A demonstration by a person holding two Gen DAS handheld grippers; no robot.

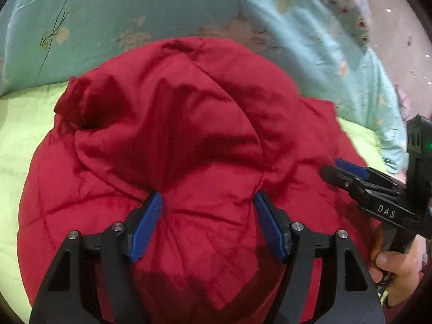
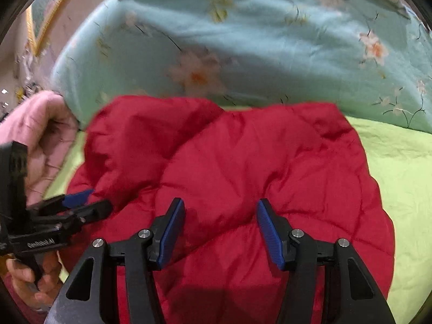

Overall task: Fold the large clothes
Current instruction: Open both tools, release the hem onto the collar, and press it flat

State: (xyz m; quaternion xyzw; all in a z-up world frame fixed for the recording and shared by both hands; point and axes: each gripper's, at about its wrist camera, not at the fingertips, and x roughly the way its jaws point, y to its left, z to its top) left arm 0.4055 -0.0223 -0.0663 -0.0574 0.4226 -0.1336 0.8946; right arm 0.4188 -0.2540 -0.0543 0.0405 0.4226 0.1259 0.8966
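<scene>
Mid-fold, a red quilted jacket (image 1: 175,140) lies bunched on a green sheet (image 2: 399,167); both the left gripper (image 1: 208,202) and right gripper (image 2: 220,210) hover with jaws released, probably needing an edge to grasp next.

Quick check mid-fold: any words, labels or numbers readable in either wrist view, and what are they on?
"DAS" in white letters on the black body of the right gripper, seen from the left wrist view.
White lettering on the side of the left gripper, seen from the right wrist view, is too blurred to read.
No readable text on the red quilted jacket or the floral duvet.
</scene>
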